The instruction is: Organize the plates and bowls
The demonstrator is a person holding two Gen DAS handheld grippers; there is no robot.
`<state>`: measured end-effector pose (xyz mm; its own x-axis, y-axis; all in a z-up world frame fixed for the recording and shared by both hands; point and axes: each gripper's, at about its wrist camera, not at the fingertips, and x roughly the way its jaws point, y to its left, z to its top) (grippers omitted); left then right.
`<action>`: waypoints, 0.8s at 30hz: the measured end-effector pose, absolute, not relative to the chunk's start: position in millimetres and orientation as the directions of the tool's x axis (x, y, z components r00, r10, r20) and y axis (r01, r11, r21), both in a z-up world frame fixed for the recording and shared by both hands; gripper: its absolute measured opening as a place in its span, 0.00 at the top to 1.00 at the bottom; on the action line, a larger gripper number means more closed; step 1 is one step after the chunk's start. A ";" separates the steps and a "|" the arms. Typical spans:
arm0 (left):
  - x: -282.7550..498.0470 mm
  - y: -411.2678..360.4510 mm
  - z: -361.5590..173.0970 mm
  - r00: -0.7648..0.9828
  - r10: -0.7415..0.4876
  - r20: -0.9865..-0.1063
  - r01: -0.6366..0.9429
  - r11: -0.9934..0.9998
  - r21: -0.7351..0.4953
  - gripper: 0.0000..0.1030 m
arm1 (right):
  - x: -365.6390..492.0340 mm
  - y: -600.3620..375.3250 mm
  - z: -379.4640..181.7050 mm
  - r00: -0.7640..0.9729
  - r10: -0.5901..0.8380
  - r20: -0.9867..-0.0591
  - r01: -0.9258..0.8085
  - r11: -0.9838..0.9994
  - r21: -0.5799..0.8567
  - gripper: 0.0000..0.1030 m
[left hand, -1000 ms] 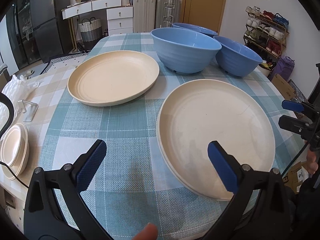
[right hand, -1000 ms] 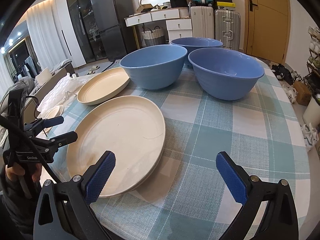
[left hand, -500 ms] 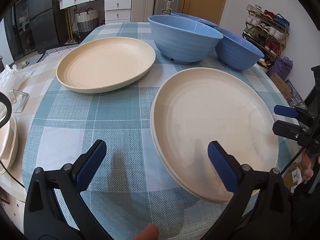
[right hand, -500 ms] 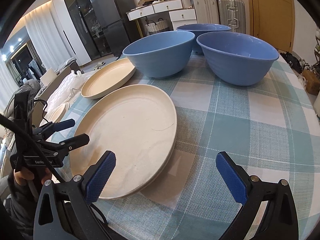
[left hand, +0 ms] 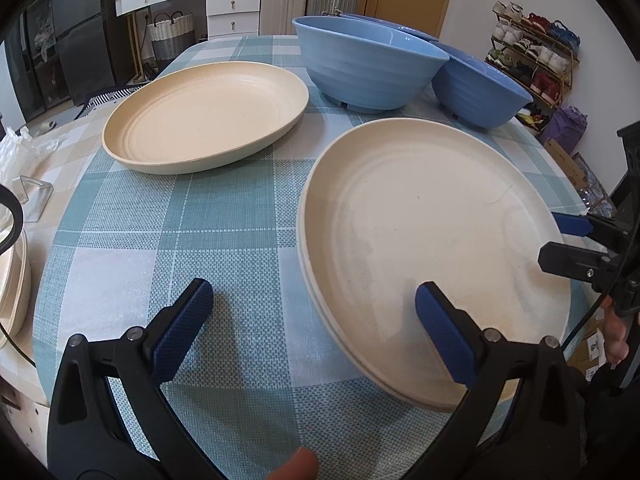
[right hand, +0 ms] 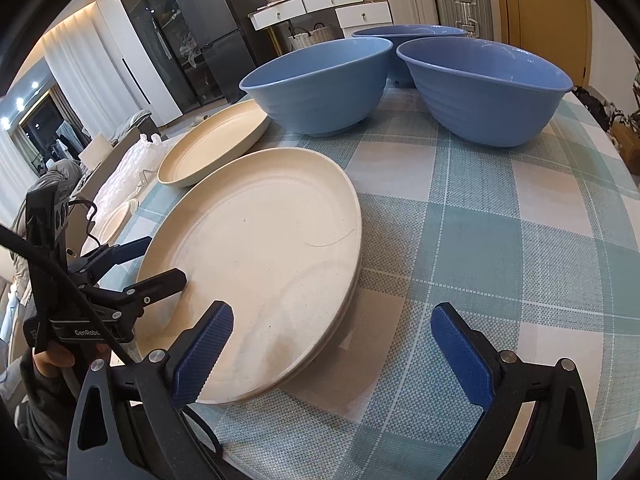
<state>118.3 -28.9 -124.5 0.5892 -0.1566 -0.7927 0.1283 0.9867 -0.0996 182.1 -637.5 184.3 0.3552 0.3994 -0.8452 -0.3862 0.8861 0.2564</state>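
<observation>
Stacked cream plates (left hand: 432,240) under left gripper's (left hand: 316,332) right finger, fingers spread

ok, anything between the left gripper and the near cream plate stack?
Nothing visible. Left gripper is open; only bare checked tablecloth lies before the near plate stack, and one of the fingers already overlaps its rim.

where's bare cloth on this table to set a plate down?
Free: the front-right cloth, between the stacked near plates and the right bowl; also front-left, below the far plate. Crowded: the back, where the three blue bowls cluster.
</observation>
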 end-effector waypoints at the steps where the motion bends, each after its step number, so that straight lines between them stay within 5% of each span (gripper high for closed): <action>1: 119.4 -29.6 -124.9 0.593 -0.155 -0.790 0.128 0.987 -0.097 0.02 | 182.1 -636.8 183.8 0.354 0.399 -0.846 -0.387 0.886 0.256 0.02; 17: 112.3 -26.2 -125.0 0.600 -0.164 -0.783 0.132 0.986 -0.106 0.03 | 181.1 -631.4 177.2 0.357 0.361 -0.862 -0.385 0.897 0.216 0.21; 20: 112.9 -27.5 -125.2 0.610 -0.166 -0.775 0.132 0.985 -0.107 0.04 | 182.5 -630.9 176.8 0.361 0.354 -0.863 -0.384 0.900 0.208 0.32; 24: 111.2 -32.4 -122.5 0.612 -0.198 -0.766 0.162 0.979 -0.123 0.20 | 184.3 -632.6 177.4 0.352 0.375 -0.858 -0.374 0.896 0.239 0.50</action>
